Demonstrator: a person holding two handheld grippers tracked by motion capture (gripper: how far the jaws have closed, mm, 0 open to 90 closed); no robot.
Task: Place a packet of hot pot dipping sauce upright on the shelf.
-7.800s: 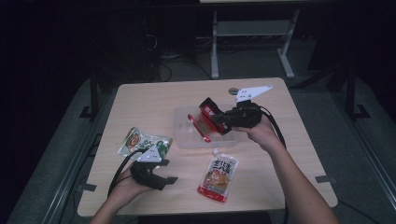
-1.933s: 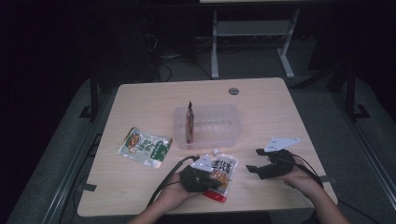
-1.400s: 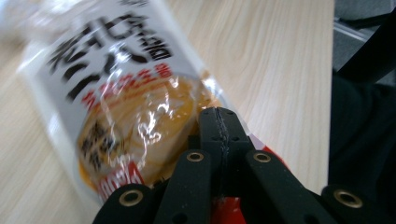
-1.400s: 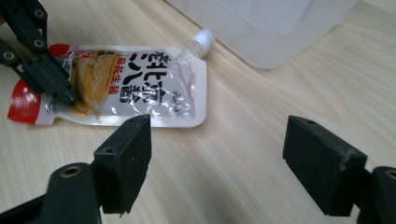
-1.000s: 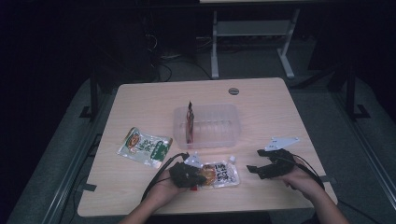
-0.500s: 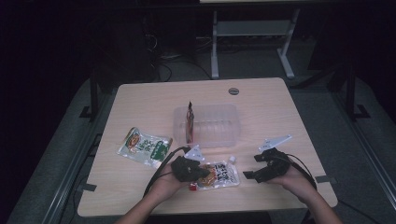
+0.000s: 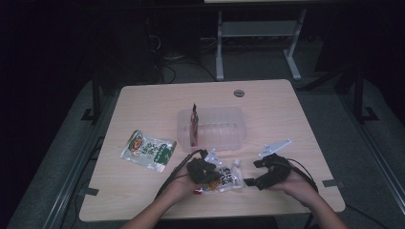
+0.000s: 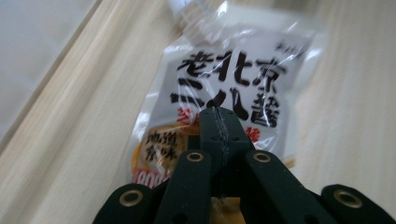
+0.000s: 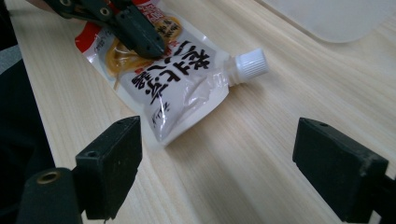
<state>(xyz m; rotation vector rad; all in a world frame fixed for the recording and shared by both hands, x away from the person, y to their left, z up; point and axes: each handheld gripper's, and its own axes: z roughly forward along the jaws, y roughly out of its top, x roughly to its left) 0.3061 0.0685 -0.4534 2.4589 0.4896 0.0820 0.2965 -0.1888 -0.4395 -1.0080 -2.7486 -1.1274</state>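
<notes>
Two grippers work one sauce pouch [image 7: 224, 177]: your left gripper [image 8: 219, 122] clamps its printed face to steady it, right gripper [image 9: 217, 179] jaws spread wide, ready.

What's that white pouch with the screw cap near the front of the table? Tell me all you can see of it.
The spouted pouch is a soft, glossy plastic sachet, mostly white with bold black characters, a yellow-orange picture and a red band at its bottom end. A white ribbed screw cap closes its spout. It lies flat on the wooden table, in front of the clear plastic container. The left gripper is shut on its printed face, fingers pinched together; the open right gripper sits beside it, not touching.
</notes>
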